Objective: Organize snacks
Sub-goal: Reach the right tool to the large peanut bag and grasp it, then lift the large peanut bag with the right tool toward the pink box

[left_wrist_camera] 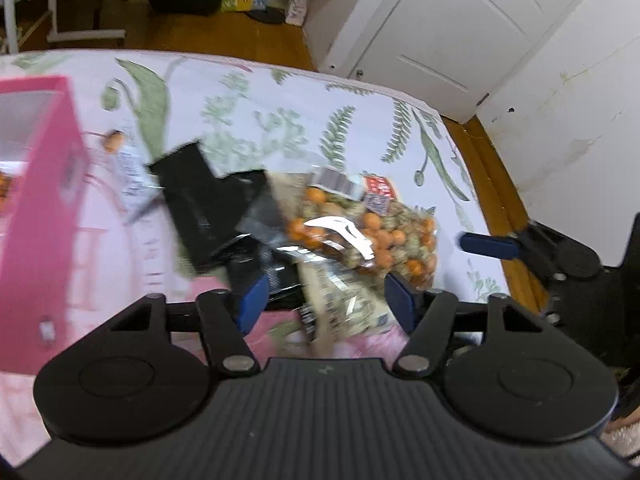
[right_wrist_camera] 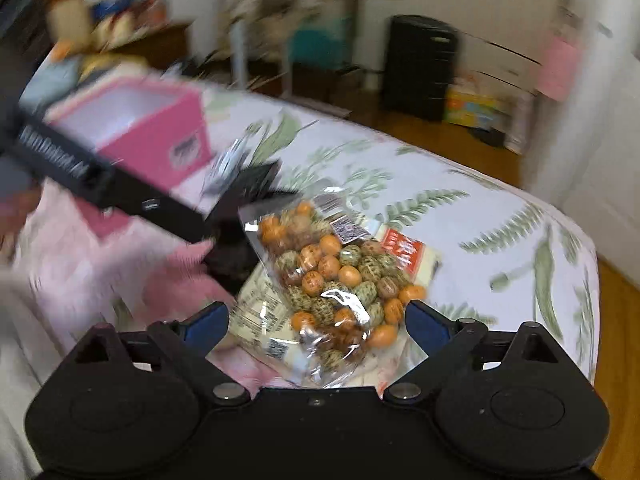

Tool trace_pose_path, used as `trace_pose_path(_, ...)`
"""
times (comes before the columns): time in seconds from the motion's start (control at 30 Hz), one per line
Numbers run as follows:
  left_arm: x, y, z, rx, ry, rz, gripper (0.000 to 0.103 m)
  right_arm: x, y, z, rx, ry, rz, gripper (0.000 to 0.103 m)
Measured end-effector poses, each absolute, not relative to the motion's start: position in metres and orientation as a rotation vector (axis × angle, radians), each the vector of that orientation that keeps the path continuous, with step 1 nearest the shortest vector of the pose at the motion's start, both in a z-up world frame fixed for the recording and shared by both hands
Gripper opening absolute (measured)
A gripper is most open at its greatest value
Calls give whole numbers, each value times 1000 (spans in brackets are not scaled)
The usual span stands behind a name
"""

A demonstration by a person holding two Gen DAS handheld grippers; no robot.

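Observation:
A clear bag of orange and green speckled snack balls (left_wrist_camera: 360, 236) (right_wrist_camera: 332, 276) lies on the floral cloth (left_wrist_camera: 280, 120). Beside it lie black packets (left_wrist_camera: 200, 208), a cream packet (right_wrist_camera: 260, 316) and a red-labelled packet (right_wrist_camera: 404, 252). An open-topped pink box (left_wrist_camera: 40, 220) (right_wrist_camera: 152, 128) stands to the left. My left gripper (left_wrist_camera: 326, 300) hangs open over the cream and black packets, pads clear of them. My right gripper (right_wrist_camera: 316, 326) is open wide, with the near end of the snack-ball bag between its fingers, untouched. One blue fingertip (left_wrist_camera: 488, 245) of the right gripper shows in the left wrist view.
The black body of the left tool (right_wrist_camera: 120, 188) crosses the right wrist view at the left. The cloth's edge (left_wrist_camera: 472, 168) drops to a wooden floor (left_wrist_camera: 500, 200) on the right. A white door (left_wrist_camera: 440, 28) and a black unit (right_wrist_camera: 420, 64) stand beyond. Both views are motion-blurred.

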State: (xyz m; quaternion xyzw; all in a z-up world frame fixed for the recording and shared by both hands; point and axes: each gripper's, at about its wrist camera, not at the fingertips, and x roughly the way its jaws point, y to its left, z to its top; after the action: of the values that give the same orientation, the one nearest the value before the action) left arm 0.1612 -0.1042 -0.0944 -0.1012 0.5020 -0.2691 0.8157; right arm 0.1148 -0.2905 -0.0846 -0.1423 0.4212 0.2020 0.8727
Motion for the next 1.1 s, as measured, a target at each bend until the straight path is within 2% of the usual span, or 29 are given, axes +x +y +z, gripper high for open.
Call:
trace_pose_path(0.23, 175, -147, -129, -241, 1155, -563, 46, 153, -282, -108, -454, 878, 466, 99)
trace_pose_path(0.5, 180, -153, -134, -286, 1157, -550, 42, 174, -301, -118, -244, 980, 490, 100)
trace_pose_path(0.7, 182, -151, -135, -315, 1162, -563, 38, 158, -309, -113, -73, 1012, 418, 98)
trace_pose_path(0.87, 180, -148, -139, -352, 1183, -600, 31, 133, -300, -119, -87, 1006, 369, 98)
trace_pose_path(1.1, 169, -148, -134, -292, 1174, -619, 31, 116, -288, -114, -37, 1000, 261, 95)
